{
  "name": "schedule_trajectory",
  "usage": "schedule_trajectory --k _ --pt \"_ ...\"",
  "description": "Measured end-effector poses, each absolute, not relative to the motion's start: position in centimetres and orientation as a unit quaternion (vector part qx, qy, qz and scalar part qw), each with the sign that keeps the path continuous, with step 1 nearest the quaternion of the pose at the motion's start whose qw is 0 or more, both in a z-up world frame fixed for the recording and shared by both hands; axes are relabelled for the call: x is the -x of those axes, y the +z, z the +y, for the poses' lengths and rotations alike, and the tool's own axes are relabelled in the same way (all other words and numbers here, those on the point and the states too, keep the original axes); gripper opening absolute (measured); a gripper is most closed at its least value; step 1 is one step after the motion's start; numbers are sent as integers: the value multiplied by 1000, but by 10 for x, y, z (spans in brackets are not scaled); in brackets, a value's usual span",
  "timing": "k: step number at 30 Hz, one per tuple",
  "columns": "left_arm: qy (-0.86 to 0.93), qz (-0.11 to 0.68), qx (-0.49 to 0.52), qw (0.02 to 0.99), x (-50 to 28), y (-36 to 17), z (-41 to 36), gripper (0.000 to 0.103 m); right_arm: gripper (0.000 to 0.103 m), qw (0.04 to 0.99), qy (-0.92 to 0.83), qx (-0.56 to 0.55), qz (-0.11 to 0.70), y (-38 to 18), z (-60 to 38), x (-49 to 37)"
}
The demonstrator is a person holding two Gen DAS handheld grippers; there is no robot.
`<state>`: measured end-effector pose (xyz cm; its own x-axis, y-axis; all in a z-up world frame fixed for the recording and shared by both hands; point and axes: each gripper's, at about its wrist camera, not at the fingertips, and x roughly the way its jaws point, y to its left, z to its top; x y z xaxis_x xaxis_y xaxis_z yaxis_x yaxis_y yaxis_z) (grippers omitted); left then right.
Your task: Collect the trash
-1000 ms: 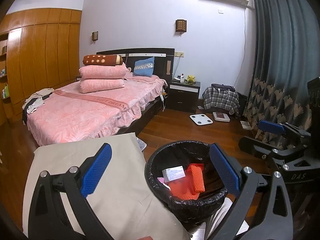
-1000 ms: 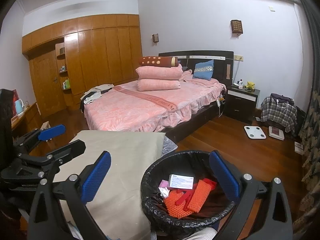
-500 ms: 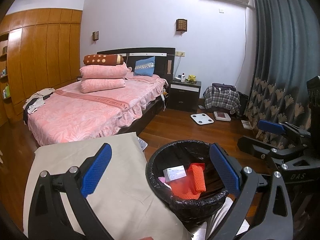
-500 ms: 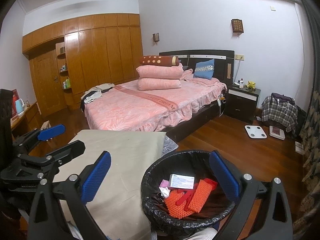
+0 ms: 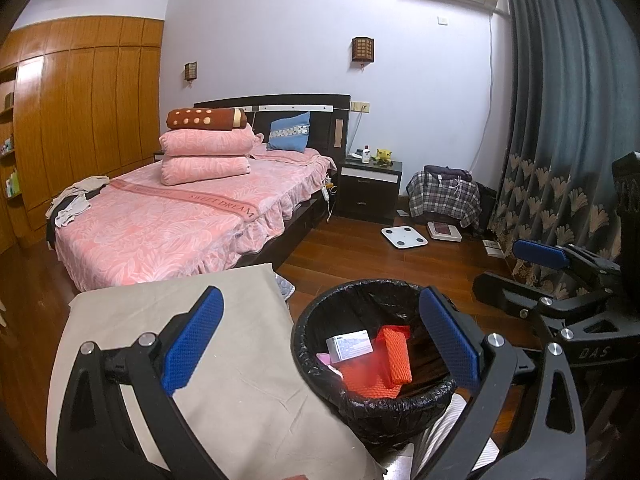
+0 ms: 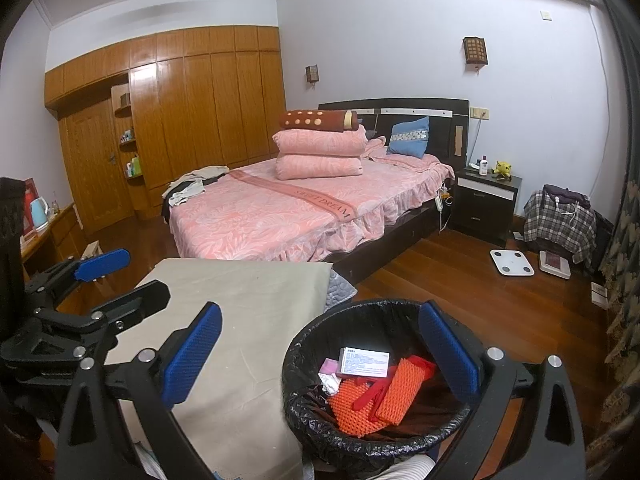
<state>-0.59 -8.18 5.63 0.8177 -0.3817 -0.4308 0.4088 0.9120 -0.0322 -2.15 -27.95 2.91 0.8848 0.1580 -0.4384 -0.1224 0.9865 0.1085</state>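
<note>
A bin with a black liner [image 5: 320, 364] [image 6: 304, 412] stands beside a cloth-covered table. In it lie a small white box [image 5: 350, 346] [image 6: 364, 362], orange foam netting [image 5: 396, 356] [image 6: 400, 390], red plastic and a pink scrap. My left gripper [image 5: 320, 344] is open and empty, held above the table edge and bin; it also shows in the right wrist view [image 6: 116, 280]. My right gripper [image 6: 320, 348] is open and empty above the bin; it also shows in the left wrist view [image 5: 532, 268].
The beige-clothed table [image 5: 224, 380] [image 6: 248, 304] lies left of the bin. A pink bed [image 5: 168, 224], dark nightstand [image 5: 368, 192], white scale [image 5: 404, 237] on the wood floor, plaid-covered pile [image 5: 444, 198], and curtain [image 5: 568, 120] at right.
</note>
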Motion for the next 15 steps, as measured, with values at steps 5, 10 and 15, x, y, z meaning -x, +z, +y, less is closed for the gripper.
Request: schedule_trajectory --k 5,10,15 --pt "-208 220 -31 953 6 57 -81 96 97 970 73 -39 229 27 -280 20" --pt "-208 219 -31 953 6 57 -81 96 97 970 72 -40 230 28 -280 19" --pt "-208 220 -32 953 6 58 -81 96 97 970 73 -40 230 28 -280 19"
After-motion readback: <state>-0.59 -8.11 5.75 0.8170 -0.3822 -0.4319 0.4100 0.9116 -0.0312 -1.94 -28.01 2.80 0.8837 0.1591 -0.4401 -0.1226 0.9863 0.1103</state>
